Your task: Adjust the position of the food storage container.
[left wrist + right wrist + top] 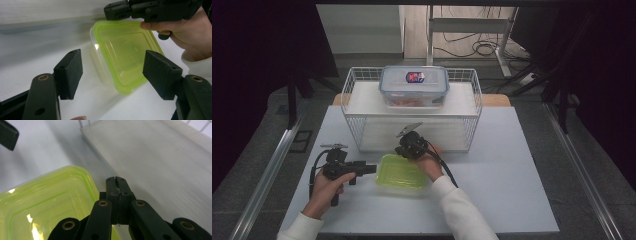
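I have the right gripper (pixel 117 180) pinched fully together, its two black jaws pressed flat against each other with nothing that I can make out between them. It sits just over the far edge of the green-lidded container (pixel 402 171), close to the corner nearest the wire basket (pixel 473 100); from the right gripper view the tips look to be just beside the lid's rim, though I can't tell whether they touch it. My right hand (pixel 430 164) rests over the far right corner of the container.

My left gripper (pixel 113 72) stands wide apart, empty, with its jaws aimed across the table (pixel 502 165) at the container's left side. In the left gripper view the container lies between and beyond the two pads, near them but apart. My left hand (pixel 323 192) holds that gripper low over the table, left of the container.

The container itself sits flat on the white table, in front of the wire basket and just clear of it. On the basket's raised shelf stands a clear lidded box (pixel 414 86) with a blue rim, well apart from both grippers
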The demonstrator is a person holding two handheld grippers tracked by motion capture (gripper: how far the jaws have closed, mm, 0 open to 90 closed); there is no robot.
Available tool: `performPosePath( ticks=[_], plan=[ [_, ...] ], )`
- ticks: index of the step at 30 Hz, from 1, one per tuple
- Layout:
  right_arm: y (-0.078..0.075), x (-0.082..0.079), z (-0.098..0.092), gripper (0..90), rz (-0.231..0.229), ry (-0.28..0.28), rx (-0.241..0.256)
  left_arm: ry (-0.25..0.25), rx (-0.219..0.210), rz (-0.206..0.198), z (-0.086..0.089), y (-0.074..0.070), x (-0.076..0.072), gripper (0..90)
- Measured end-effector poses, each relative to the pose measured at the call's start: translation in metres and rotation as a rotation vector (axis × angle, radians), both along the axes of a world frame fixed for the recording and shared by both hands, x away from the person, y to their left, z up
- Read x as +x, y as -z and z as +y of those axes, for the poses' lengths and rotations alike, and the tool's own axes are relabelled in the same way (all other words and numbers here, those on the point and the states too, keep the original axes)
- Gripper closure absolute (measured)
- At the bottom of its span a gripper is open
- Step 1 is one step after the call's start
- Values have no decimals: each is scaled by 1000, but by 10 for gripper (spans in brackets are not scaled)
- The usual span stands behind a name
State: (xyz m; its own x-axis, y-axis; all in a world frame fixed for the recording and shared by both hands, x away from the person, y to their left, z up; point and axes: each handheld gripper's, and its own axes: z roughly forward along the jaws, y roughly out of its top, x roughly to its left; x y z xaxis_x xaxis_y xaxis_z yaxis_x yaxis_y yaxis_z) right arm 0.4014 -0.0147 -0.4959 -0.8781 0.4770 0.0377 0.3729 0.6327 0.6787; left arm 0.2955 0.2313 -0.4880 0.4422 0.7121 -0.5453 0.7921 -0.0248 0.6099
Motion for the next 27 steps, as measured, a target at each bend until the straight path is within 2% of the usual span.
performPosePath(
  ticks=[5,9,12,17,20,21,22,25,27],
  plan=[
    [0,-8,8,890,12,-60,2,-13,-10,-5,6,-2,0,315],
    [0,-15,11,890,22,-86,-1,-14,-10,-6,6,-2,0,314],
    [-1,-16,11,889,15,-86,-7,-12,-8,-7,5,-2,-1,314],
    [-9,-14,-3,889,5,-43,29,-10,-4,-7,5,-2,0,314],
    [-18,-17,-24,889,-17,-12,51,-13,-2,-5,6,-1,0,314],
    [-18,-17,-24,889,-17,-12,51,-13,-2,-5,6,-1,0,313],
    [-21,-19,-36,889,-20,5,55,-13,2,-5,5,0,1,314],
    [-22,-20,-47,889,-26,22,45,-12,5,-5,4,0,1,313],
    [-17,-15,-56,889,-18,58,32,-11,11,-4,2,1,1,313]
  ],
)
